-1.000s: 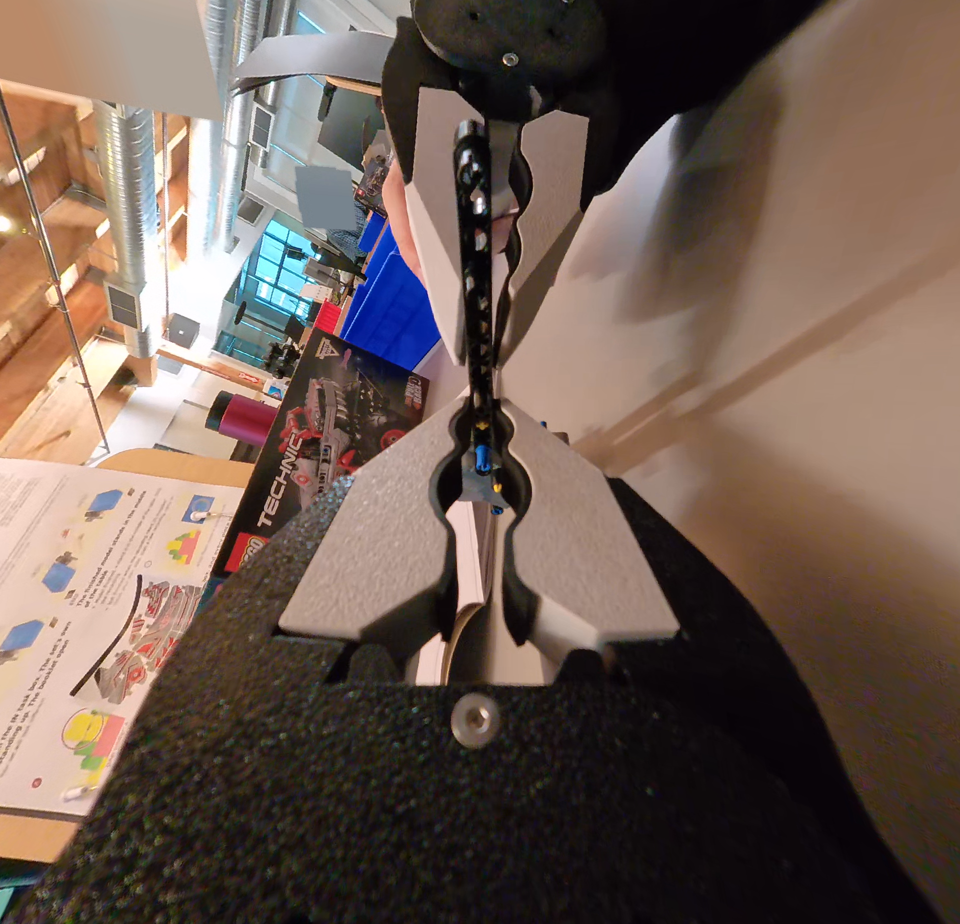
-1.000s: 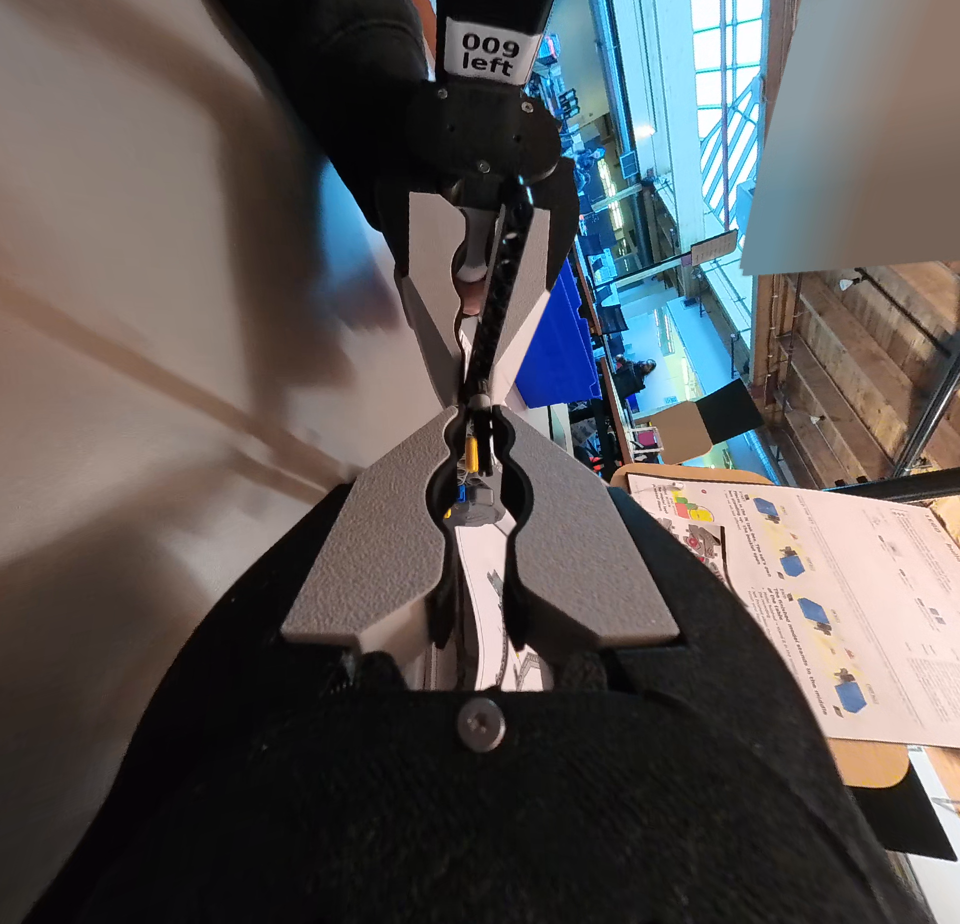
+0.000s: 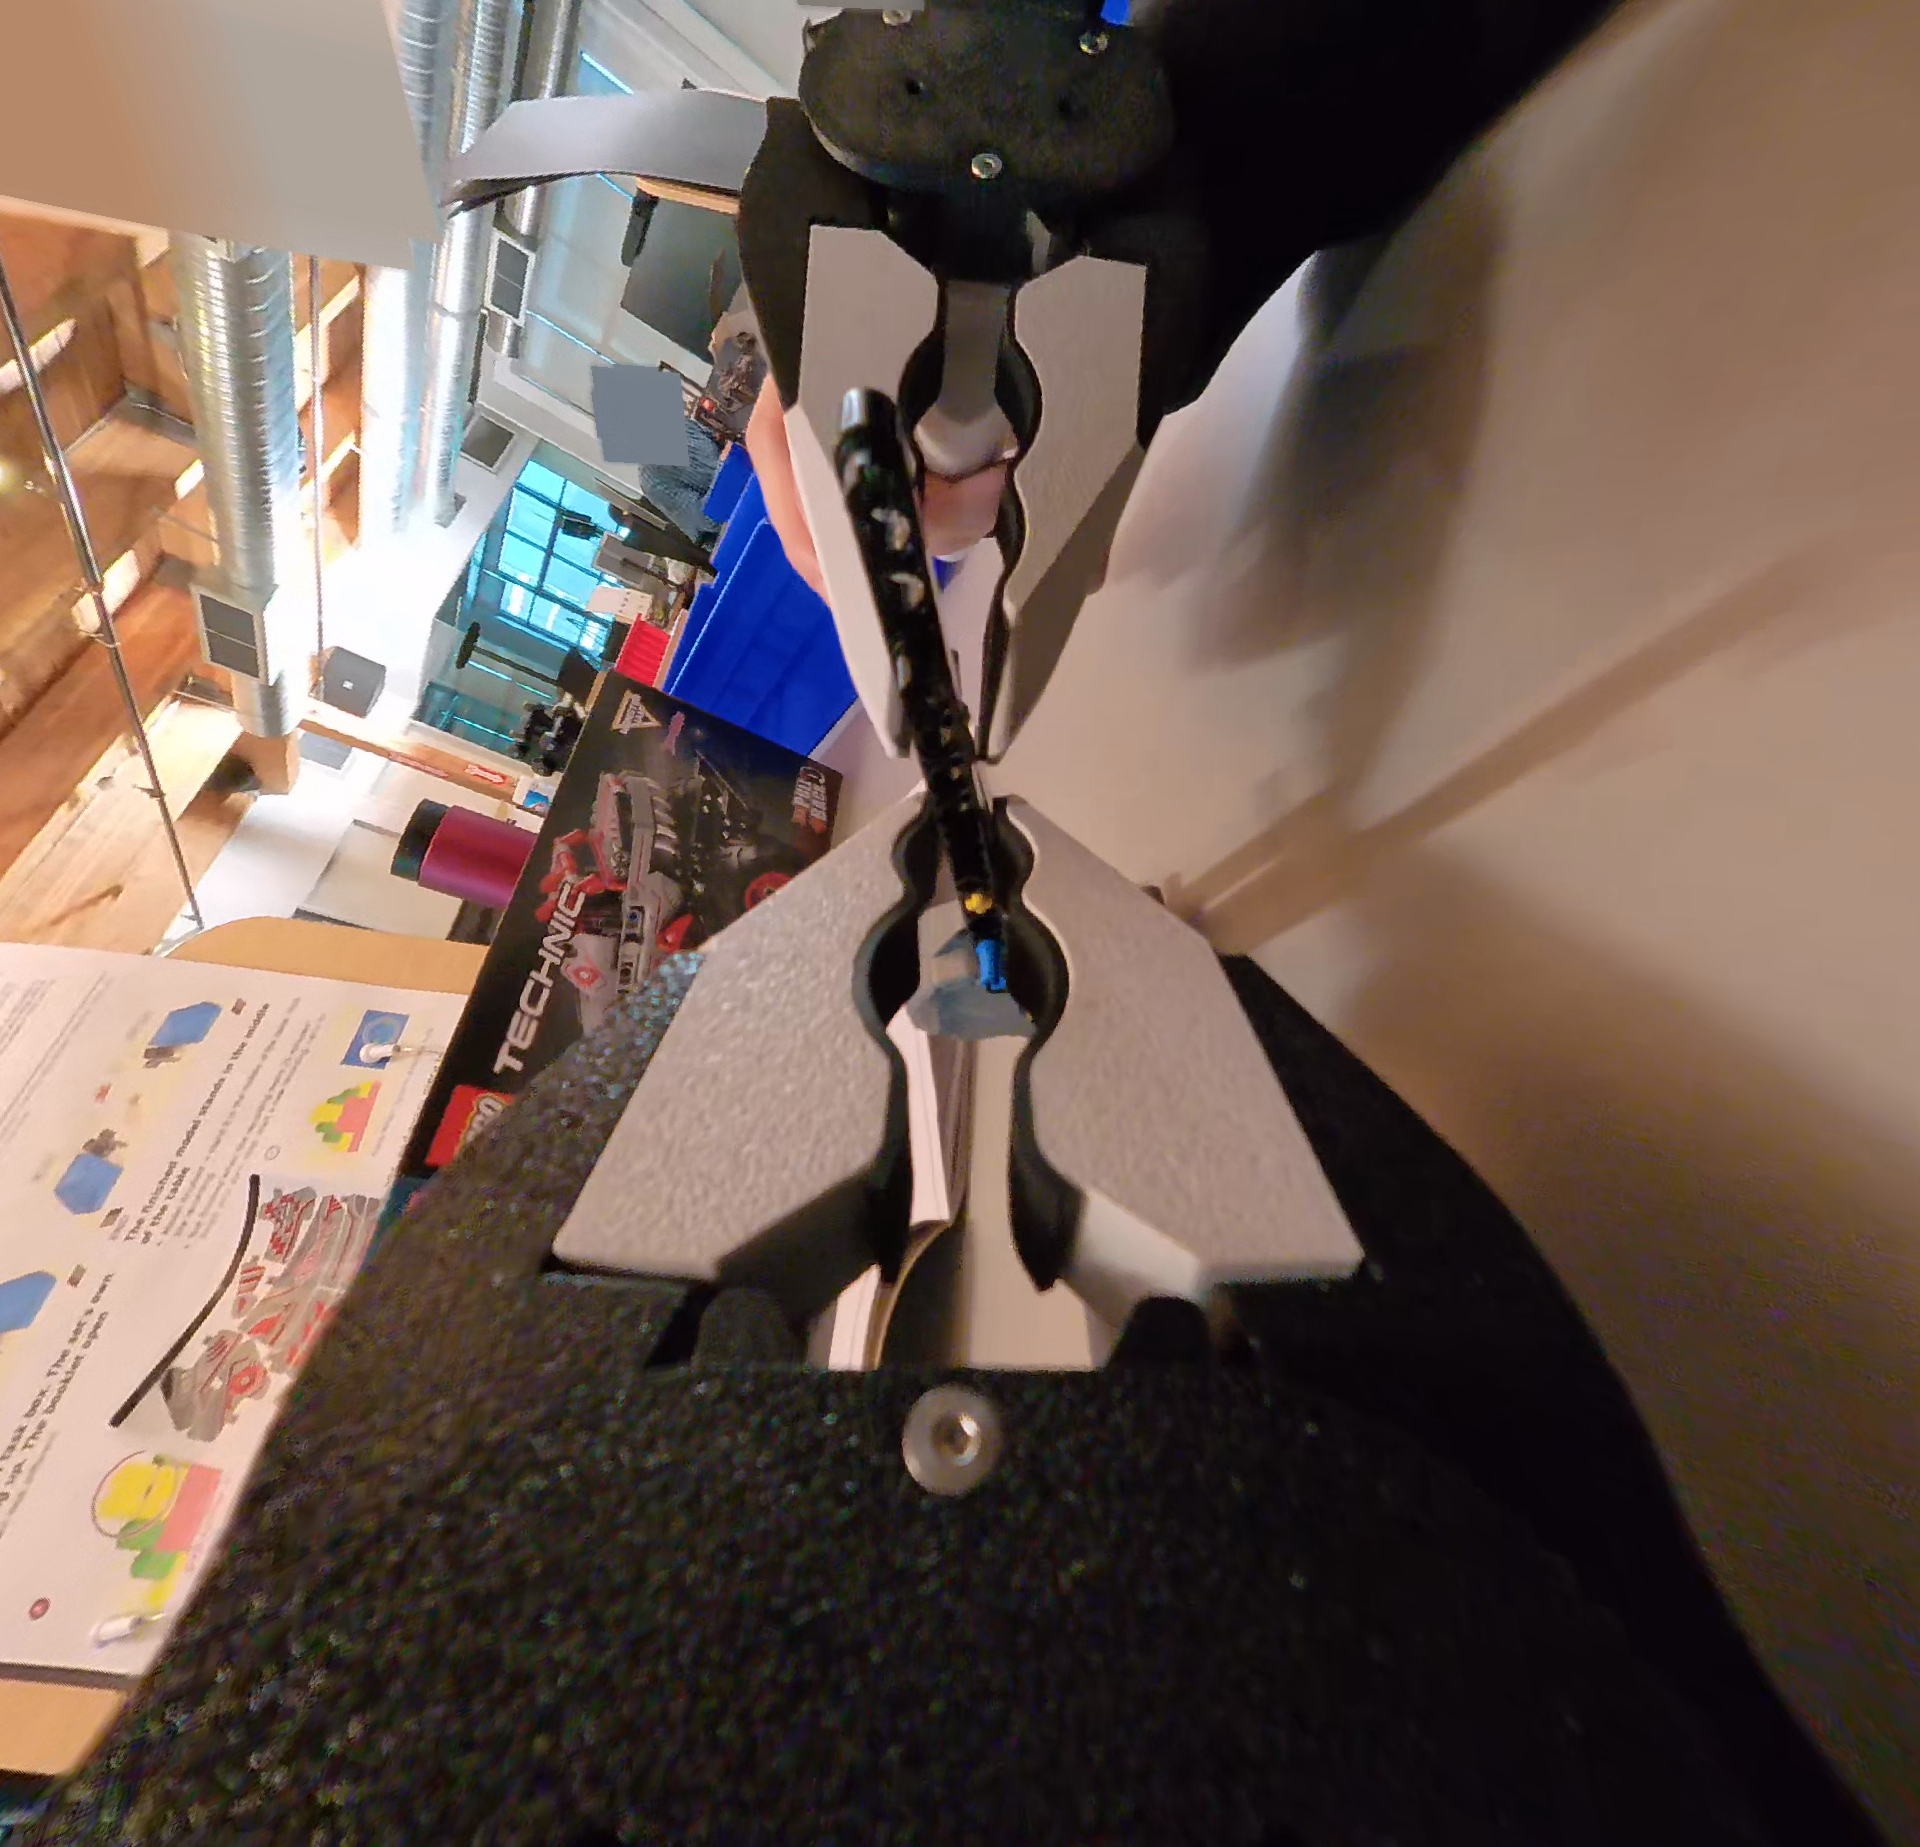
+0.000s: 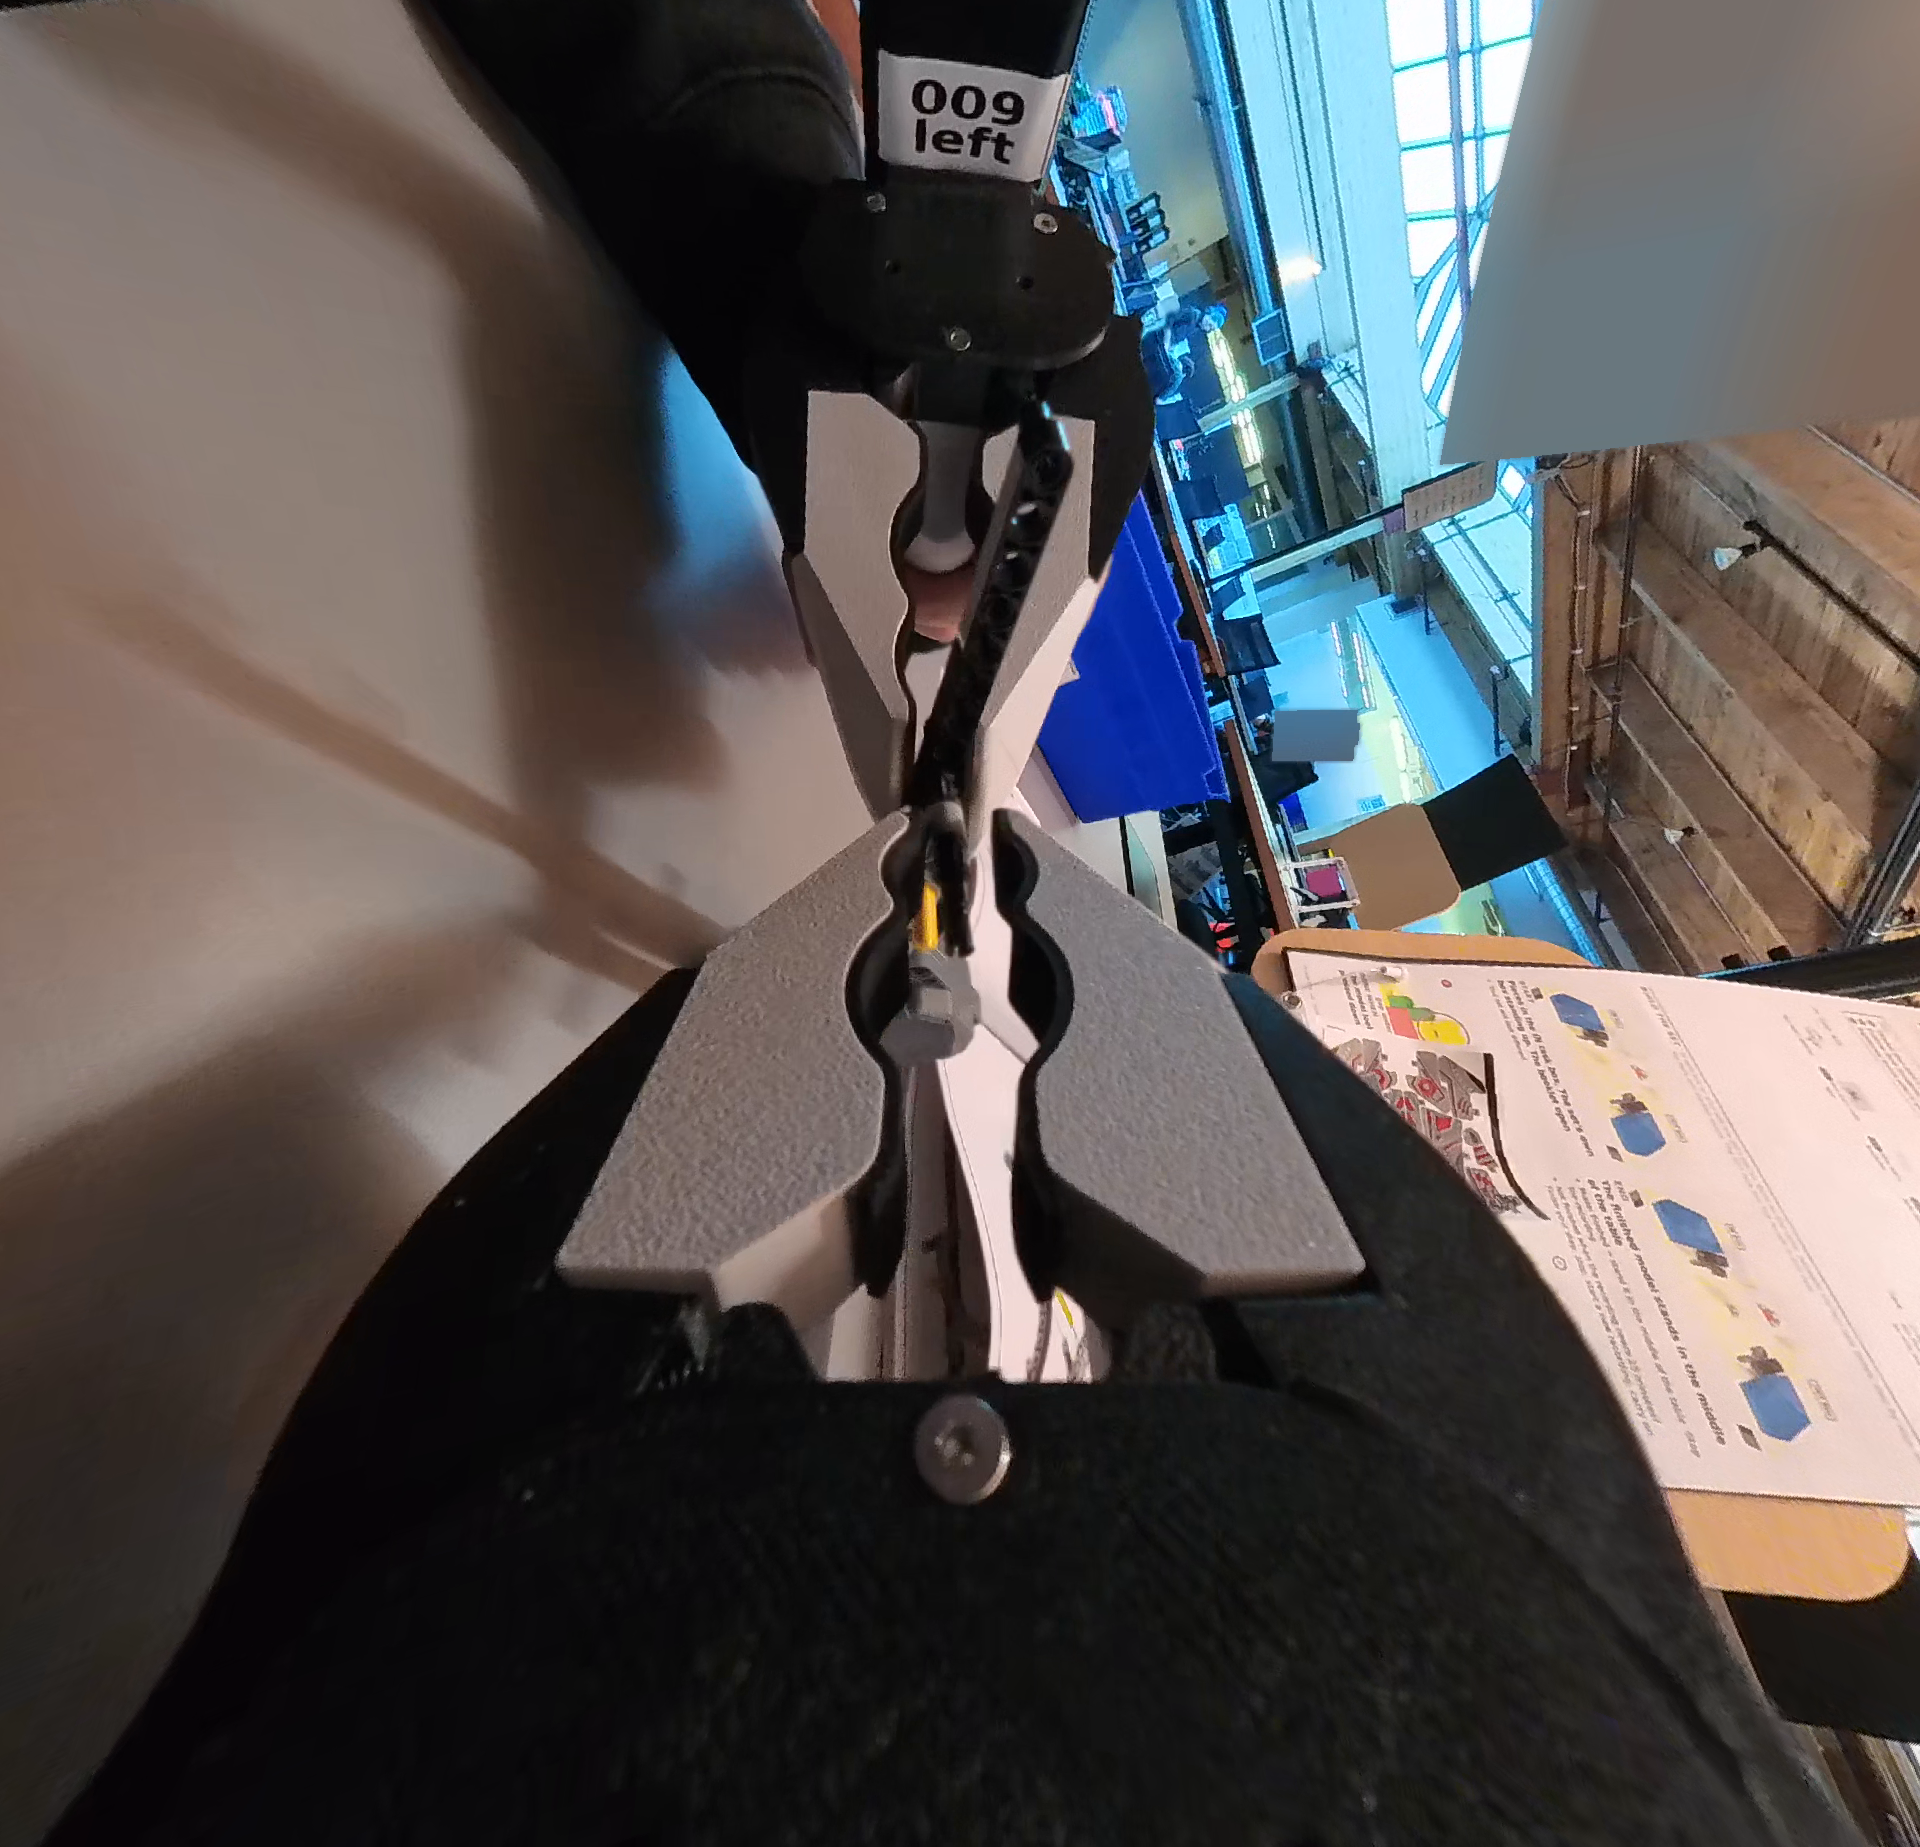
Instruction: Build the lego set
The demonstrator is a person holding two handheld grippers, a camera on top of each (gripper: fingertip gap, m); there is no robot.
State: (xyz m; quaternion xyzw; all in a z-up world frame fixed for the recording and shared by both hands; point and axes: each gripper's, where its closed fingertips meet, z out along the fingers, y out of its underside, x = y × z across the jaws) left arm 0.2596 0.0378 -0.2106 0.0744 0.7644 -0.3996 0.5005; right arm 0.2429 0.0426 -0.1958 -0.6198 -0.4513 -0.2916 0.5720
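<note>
While left gripper (image 3: 961, 831) clenches long black holed beam (image 3: 914, 592), right gripper (image 4: 951, 841) clamps same beam's grey-yellow end

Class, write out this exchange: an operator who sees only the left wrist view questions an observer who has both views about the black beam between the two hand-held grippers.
Operator: I see only the beam's narrow edge. What does its broad face look like?
Observer: In the right wrist view the black beam shows a row of round holes along its face.
Operator: Is there anything on my own gripper that I cannot see from here?
Observer: Yes. The left hand-held gripper carries a white label on its black handle, beyond the fingers.
</note>
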